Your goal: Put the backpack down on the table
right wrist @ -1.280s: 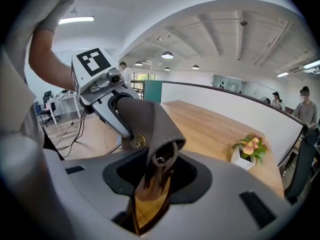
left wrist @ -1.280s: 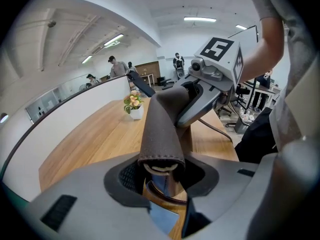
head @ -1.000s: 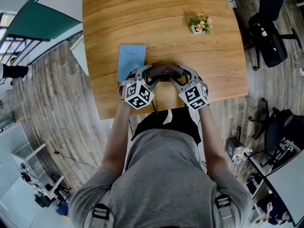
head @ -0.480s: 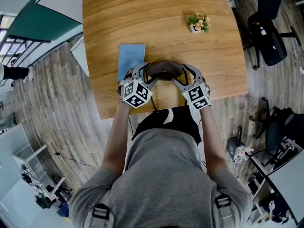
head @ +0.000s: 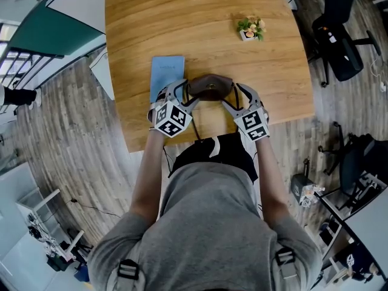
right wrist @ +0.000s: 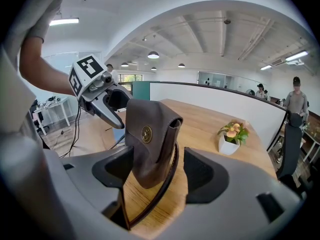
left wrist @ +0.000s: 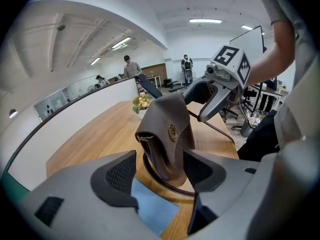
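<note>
**Wooden table [head: 200,17] from above, the person standing at its near edge.** The backpack [head: 209,88], a small brown leather one, is standing upright on the tabletop close to that near edge. Its strap is lying looped on the wood around its base. Bare wood is stretching beyond it to the far edge. A potted plant [head: 250,29] is sitting well apart toward the far right corner, and a blue notebook [head: 167,74] is lying just beside the backpack on its left. Open floor is flanking the table on both sides, with an office chair [head: 336,38] standing off the right edge. The left gripper [head: 180,94] and right gripper [head: 238,96] are bracketing the backpack, one at each end. The jaws of both have just been opening and are standing wide. The backpack is sitting between each pair of pads [left wrist: 121,173], with a visible gap at one pad of each; neither pair is clamping it.
</note>
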